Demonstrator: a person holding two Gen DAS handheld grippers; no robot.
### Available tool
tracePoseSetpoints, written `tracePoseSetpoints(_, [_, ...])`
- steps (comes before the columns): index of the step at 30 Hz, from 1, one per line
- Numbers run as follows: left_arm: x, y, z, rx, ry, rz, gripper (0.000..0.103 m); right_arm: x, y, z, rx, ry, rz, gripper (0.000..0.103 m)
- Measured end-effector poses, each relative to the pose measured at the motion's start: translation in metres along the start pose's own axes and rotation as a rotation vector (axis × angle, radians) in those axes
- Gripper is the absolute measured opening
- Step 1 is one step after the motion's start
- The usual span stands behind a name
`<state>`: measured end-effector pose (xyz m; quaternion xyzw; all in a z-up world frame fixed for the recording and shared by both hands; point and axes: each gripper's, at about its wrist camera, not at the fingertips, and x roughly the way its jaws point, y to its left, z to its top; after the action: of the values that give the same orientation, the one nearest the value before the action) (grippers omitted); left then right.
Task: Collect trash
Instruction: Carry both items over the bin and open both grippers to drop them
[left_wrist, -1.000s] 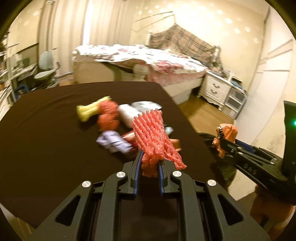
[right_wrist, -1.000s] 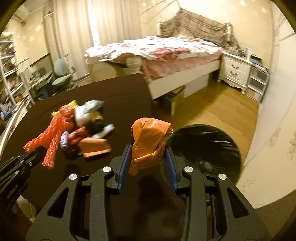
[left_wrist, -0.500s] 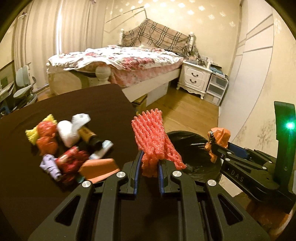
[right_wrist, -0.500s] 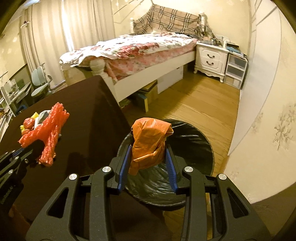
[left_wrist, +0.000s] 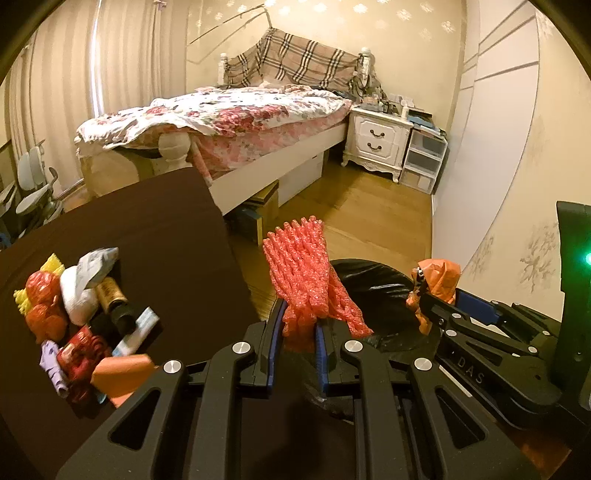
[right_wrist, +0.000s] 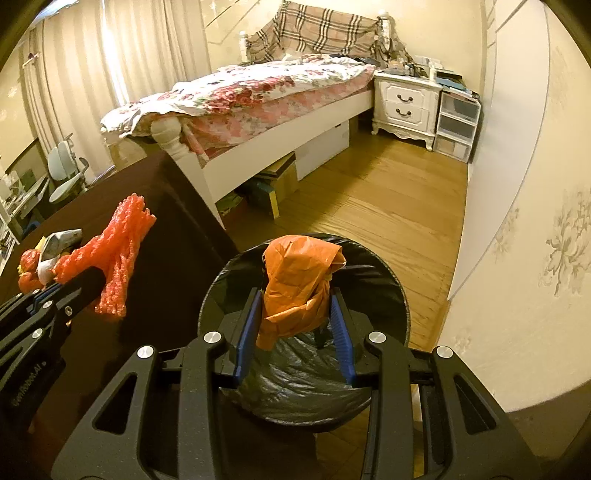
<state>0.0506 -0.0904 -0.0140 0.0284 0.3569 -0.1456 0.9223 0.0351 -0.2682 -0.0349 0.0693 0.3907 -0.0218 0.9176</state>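
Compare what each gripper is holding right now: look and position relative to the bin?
The red foam net in the left gripper is ribbed mesh, fanned out; the orange plastic bag in the right gripper is smooth, crumpled film. The bag sits over the black-lined bin; the net sits nearer the table edge. Both are clamped and soft.
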Motion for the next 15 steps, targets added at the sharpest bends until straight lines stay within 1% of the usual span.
tracePoseSetpoints(5, [0.011,-0.008,0.001,0.021,0.017,-0.005,0.017,0.005,-0.011,0.001,0.021,0.002,-0.003,0.037])
tracePoseSetpoints(6, [0.012,-0.008,0.001,0.021,0.018,-0.003,0.019,0.006,-0.012,0.001,0.025,0.002,-0.004,0.038])
tracePoseSetpoints(7, [0.014,-0.009,0.000,0.021,0.026,-0.007,0.021,0.007,-0.014,0.001,0.029,0.004,-0.005,0.044])
tracePoseSetpoints(8, [0.015,-0.009,0.000,0.021,0.031,-0.007,0.025,0.007,-0.016,0.001,0.035,0.006,-0.007,0.047])
tracePoseSetpoints(9, [0.016,-0.009,0.000,0.020,0.033,-0.004,0.033,0.007,-0.017,0.001,0.040,0.004,-0.009,0.048])
tracePoseSetpoints(10, [0.016,-0.008,-0.001,0.019,0.033,0.001,0.039,0.007,-0.019,0.000,0.044,0.002,-0.013,0.048])
tracePoseSetpoints(11, [0.014,-0.007,-0.002,0.015,0.028,0.003,0.048,0.006,-0.020,0.000,0.046,0.002,-0.013,0.048])
tracePoseSetpoints(12, [0.013,-0.007,-0.002,0.011,0.024,0.005,0.054,0.006,-0.021,0.000,0.049,0.001,-0.015,0.048])
tracePoseSetpoints(15, [0.009,-0.005,-0.003,-0.003,0.016,0.011,0.063,0.003,-0.022,-0.001,0.056,0.000,-0.016,0.048])
